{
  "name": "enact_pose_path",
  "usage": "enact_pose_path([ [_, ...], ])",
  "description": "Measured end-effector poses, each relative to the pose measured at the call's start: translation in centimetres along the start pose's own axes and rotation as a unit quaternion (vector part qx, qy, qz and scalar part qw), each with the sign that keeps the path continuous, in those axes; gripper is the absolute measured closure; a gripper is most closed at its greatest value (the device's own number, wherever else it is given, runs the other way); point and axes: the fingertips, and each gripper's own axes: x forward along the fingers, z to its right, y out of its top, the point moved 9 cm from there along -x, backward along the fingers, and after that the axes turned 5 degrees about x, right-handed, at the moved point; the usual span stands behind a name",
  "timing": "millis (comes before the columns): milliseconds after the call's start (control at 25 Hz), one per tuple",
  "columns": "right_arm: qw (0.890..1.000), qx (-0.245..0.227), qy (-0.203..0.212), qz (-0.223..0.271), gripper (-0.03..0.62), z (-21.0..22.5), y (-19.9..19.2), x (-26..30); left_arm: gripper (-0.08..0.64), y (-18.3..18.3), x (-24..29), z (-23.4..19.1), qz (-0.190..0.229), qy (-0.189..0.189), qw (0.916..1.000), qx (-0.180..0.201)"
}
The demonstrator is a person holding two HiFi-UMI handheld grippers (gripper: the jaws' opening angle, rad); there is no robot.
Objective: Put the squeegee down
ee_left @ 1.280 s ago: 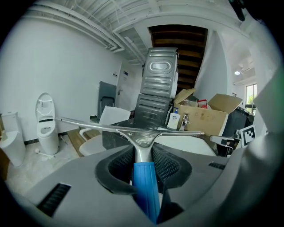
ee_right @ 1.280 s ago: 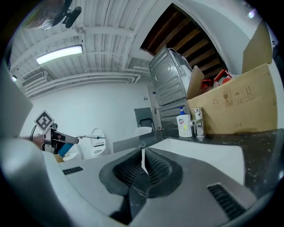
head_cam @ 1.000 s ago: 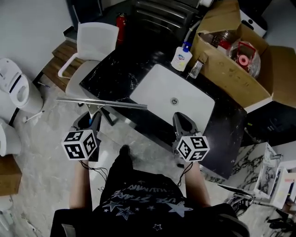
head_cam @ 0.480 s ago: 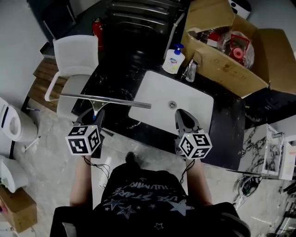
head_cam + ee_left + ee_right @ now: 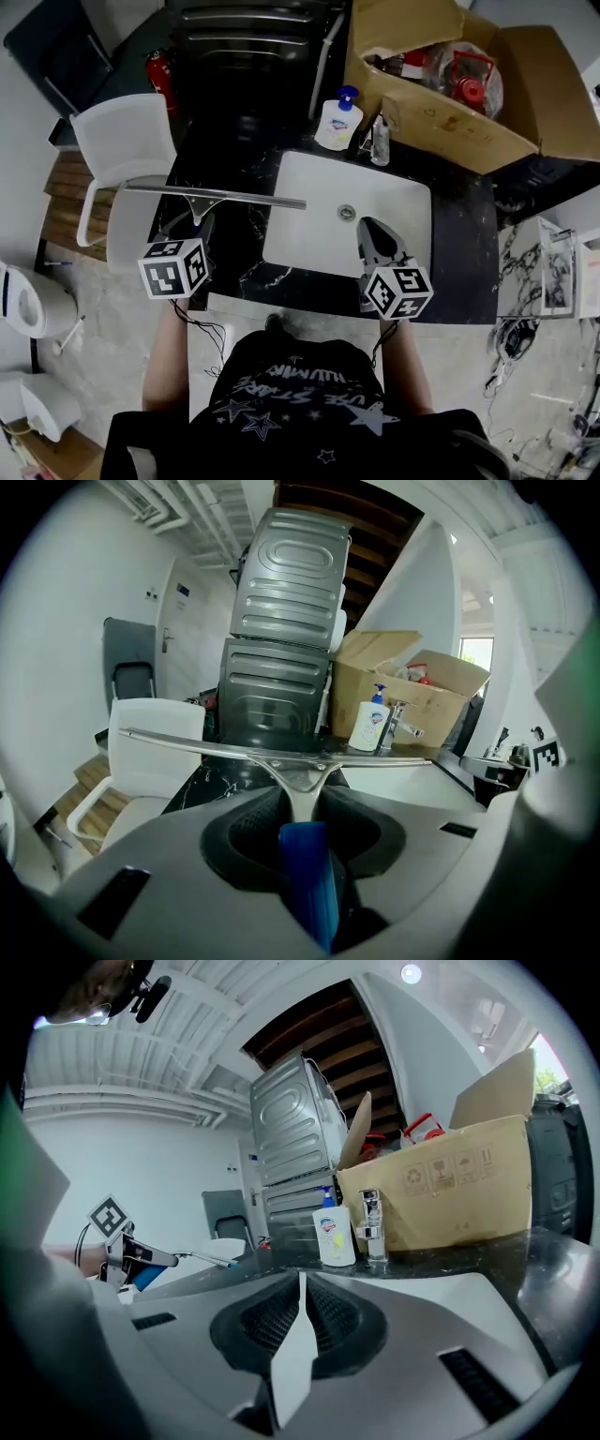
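Observation:
The squeegee (image 5: pixel 214 196) has a long metal blade and a blue handle (image 5: pixel 307 880). My left gripper (image 5: pixel 197 230) is shut on that handle and holds the blade level and crosswise above the black counter (image 5: pixel 230 155), left of the white basin (image 5: pixel 319 230). The blade's right end reaches the basin's left rim. In the left gripper view the metal neck (image 5: pixel 300 789) rises out from between the jaws of the left gripper (image 5: pixel 302 808). My right gripper (image 5: pixel 375 246) hovers over the basin's near right part, its jaws closed together with nothing in them; the right gripper (image 5: pixel 301 1288) shows the same.
A soap pump bottle (image 5: pixel 337 119) and a chrome tap (image 5: pixel 378 139) stand behind the basin. An open cardboard box (image 5: pixel 450 89) with goods sits at back right. A white chair (image 5: pixel 120 150) stands left of the counter, a fire extinguisher (image 5: pixel 160 69) behind it, and a grey appliance (image 5: pixel 281 658) beyond.
Both grippers have moved forward toward the counter. The squeegee, earlier held over the floor and the counter's near edge, now hangs over the countertop beside the basin. The grip is unchanged.

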Motion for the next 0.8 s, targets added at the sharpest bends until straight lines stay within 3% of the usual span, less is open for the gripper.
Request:
enact_pose_path([
  [320,0.999,0.01,-0.042,-0.001,0.538,0.6,-0.3,1.1,0.419,1.1,5.0,-2.6,-0.03,-0.013,0.9995,-0.005],
  [800,0.998,0.023,-0.062,-0.005,0.538,1.4,-1.0,2.6,0.419,0.6,9.7,-3.7,-0.082,-0.013,0.9964,-0.019],
])
